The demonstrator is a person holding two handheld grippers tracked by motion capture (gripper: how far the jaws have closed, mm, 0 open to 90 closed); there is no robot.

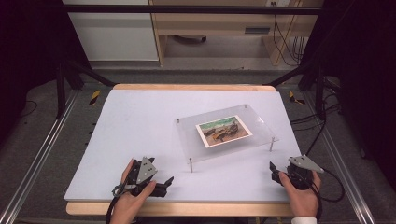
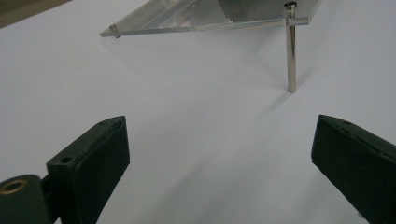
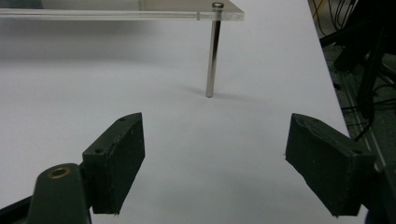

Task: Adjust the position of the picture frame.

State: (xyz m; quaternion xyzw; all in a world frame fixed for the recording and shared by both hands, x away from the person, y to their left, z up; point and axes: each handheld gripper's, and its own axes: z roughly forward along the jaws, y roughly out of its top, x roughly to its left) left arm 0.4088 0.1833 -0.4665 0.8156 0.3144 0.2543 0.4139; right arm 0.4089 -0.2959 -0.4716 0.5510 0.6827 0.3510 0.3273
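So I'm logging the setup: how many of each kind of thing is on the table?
Clear acrylic plate: 1
Metal legs under it, first at: 4
Photo card: 1
Hand-held tongs, left and right: 2
Total: 8

A white-topped table (image 1: 140, 126) with a pale wooden edge stands inside a dark metal frame (image 1: 187, 9). Grey floor (image 1: 42, 154) surrounds it, with aluminium rails (image 1: 35, 161) running along both sides. Beyond stand a white cabinet (image 1: 112, 32) and a light wooden desk (image 1: 215, 23). Black cables (image 1: 287, 42) hang at the right, where the surroundings are dark.
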